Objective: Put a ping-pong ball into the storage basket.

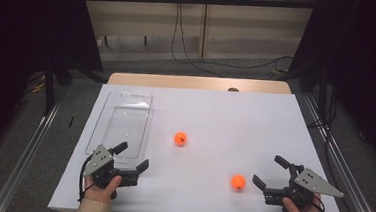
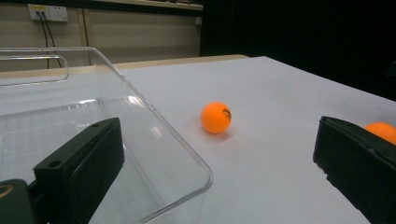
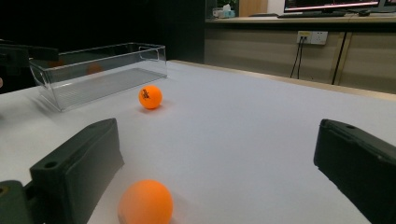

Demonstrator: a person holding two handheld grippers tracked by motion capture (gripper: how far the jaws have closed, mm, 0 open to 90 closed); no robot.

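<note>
White counter point(image 1: 215, 113), two claws at the near edge.
Right claw point(image 1: 270, 172) spread wide, near orange ball point(image 1: 238, 181) just beside its jaws; left claw point(image 1: 133, 156) released by the clear plastic tray point(image 1: 124, 124); second orange ball point(image 1: 180, 138) farther out, mid-counter.

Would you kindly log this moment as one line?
left claw open, by clear bin | right claw open, near ball | far ball loose

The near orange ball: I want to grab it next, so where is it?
In the high view, the near orange ball lies on the white table, just left of the open right gripper.
</note>
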